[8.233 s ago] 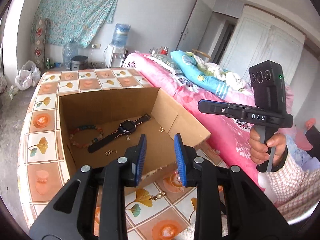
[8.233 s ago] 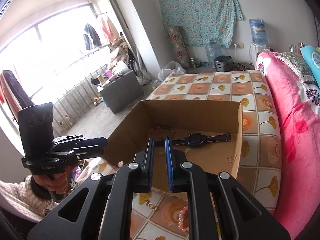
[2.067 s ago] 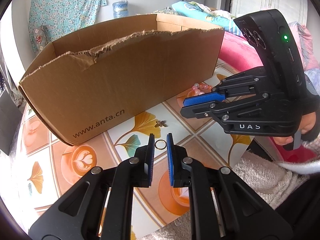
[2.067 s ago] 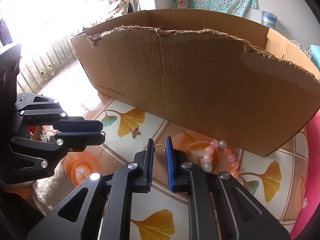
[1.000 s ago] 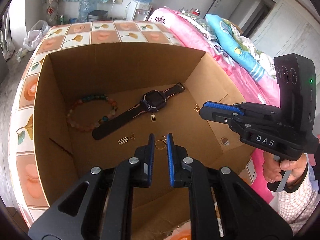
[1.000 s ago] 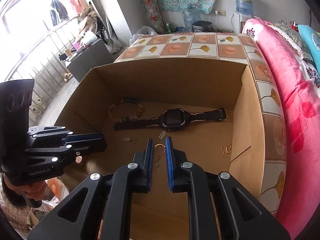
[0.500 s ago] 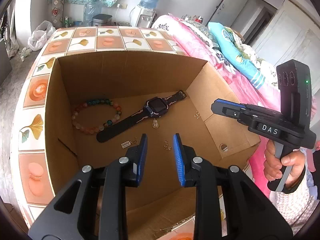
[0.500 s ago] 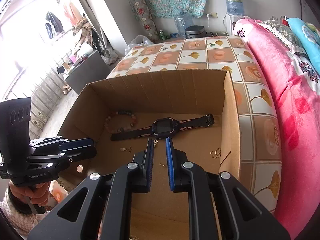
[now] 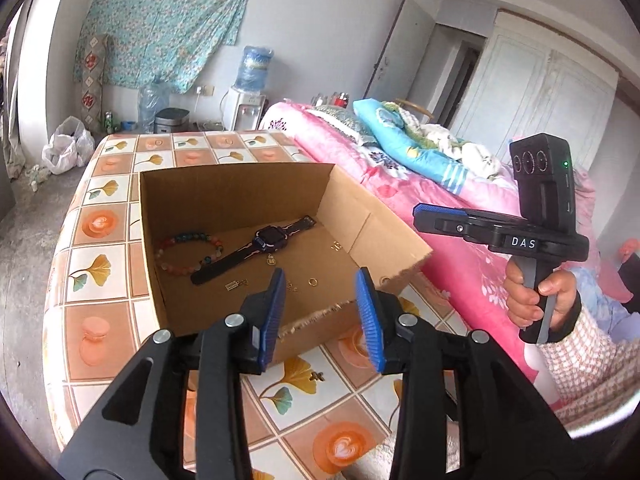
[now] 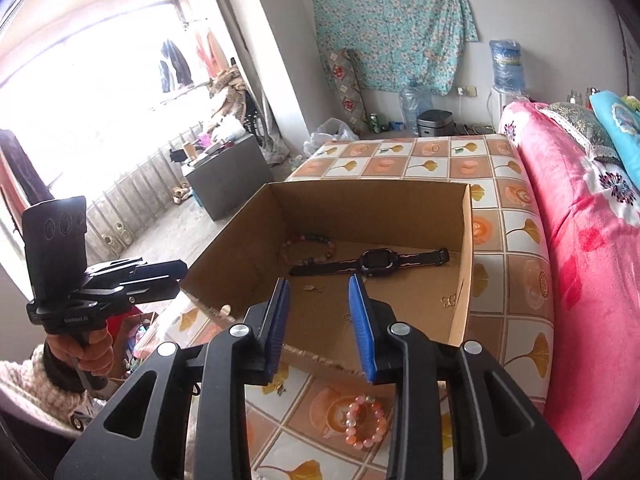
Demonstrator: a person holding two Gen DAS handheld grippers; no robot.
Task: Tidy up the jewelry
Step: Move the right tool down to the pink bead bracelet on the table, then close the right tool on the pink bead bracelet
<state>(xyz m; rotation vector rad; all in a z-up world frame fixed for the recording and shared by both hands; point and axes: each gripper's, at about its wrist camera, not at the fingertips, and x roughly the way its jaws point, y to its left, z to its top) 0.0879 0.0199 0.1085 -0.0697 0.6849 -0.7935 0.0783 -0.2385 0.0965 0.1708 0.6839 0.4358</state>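
Tiled tabletop [image 9: 100, 264], ginkgo-leaf pattern, beside a pink bed [image 10: 580, 264]. Cardboard box [image 9: 240, 184] on it holds a smartwatch [image 9: 269, 239], a multicoloured bead bracelet [image 9: 188, 251], a gold ring [image 9: 313, 281] and small gold charms. Pink bead bracelet [image 10: 366, 420] and bee charm [image 9: 318, 377] lie outside, near the box's torn front. Left gripper [image 9: 320, 312] and right gripper [image 10: 320, 316]: jaws opening, nothing between them.
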